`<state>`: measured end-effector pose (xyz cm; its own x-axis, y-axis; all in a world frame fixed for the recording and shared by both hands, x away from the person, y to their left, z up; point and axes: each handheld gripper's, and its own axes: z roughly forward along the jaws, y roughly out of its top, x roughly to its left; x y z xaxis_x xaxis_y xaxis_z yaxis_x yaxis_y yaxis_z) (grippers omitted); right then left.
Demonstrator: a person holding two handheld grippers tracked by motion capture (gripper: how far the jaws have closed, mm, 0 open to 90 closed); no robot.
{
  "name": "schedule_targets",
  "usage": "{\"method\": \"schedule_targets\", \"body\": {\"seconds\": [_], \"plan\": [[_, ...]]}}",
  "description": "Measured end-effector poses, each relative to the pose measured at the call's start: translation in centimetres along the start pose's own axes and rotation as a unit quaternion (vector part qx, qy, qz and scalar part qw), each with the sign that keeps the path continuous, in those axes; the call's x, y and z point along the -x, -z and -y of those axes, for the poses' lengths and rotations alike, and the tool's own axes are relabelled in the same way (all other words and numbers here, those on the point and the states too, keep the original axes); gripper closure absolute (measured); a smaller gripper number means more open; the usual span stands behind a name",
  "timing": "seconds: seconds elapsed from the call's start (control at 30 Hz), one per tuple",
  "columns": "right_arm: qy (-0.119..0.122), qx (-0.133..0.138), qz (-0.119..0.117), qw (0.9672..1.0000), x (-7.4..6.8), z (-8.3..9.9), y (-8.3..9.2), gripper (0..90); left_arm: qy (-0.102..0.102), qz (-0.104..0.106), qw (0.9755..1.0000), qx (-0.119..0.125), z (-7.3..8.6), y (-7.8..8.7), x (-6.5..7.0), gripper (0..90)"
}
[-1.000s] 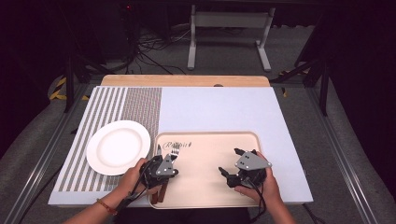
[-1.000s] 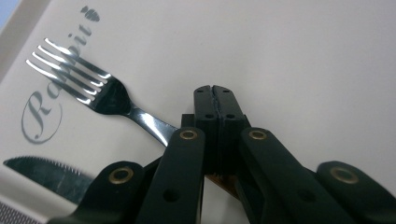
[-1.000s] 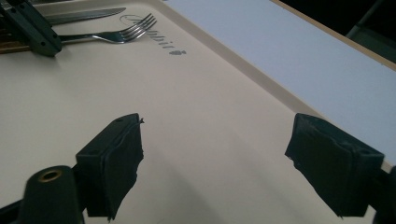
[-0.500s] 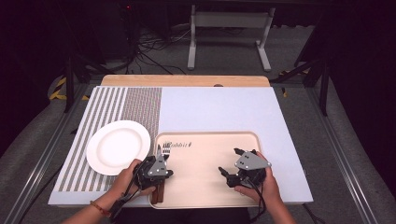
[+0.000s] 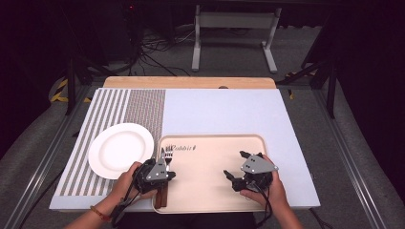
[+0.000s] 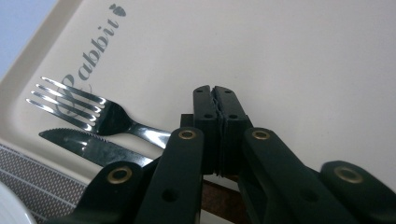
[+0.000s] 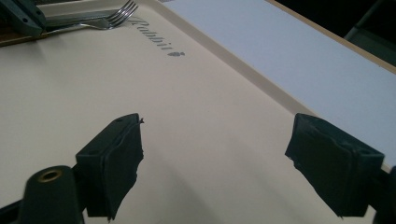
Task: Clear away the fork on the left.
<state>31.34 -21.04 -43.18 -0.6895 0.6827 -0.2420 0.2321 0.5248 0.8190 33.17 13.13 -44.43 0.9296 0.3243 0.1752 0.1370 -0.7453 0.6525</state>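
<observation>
A beige tray point(image 5: 215, 191) lies at the table's near edge, and its floor point(image 6: 303, 70) and rim point(image 7: 243, 70) show close up. At the tray's left end lie a fork point(image 5: 165, 154) point(image 6: 102, 116) point(image 7: 112, 16) and a serrated knife point(image 6: 88, 144), both with brown handles point(image 5: 161, 196). My left gripper point(image 5: 157, 172) point(image 6: 219, 100) hovers over those handles with its pads pressed together and nothing visibly between them. My right gripper point(image 5: 236, 165) point(image 7: 219, 140) is held over the tray's right half, jaws wide open and empty.
A white plate point(image 5: 120, 149) sits on a striped placemat point(image 5: 119, 105) left of the tray, close to my left hand. A pale blue mat point(image 5: 219, 112) covers the table beyond the tray. Table frame legs and cables stand on the floor behind.
My left gripper has shifted slightly left toward the tray's left edge, still shut. The right gripper has not moved.
</observation>
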Motion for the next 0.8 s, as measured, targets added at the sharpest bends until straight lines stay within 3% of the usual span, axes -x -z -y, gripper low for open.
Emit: {"method": "schedule_targets", "body": {"seconds": [0.37, 0.8], "plan": [[0.002, 0.005, 0.001, 1.0000, 0.0, -0.1, 0.1, 17.9, -0.005, -0.022, 0.9991, 0.037, 0.1, 1.4, -0.4, 85.8], [0.005, 0.014, 0.003, 0.9999, 0.0, -0.2, 0.3, 17.9, 0.001, -0.045, 0.9954, 0.085, 0.2, 3.2, -0.8, 79.3]]}}
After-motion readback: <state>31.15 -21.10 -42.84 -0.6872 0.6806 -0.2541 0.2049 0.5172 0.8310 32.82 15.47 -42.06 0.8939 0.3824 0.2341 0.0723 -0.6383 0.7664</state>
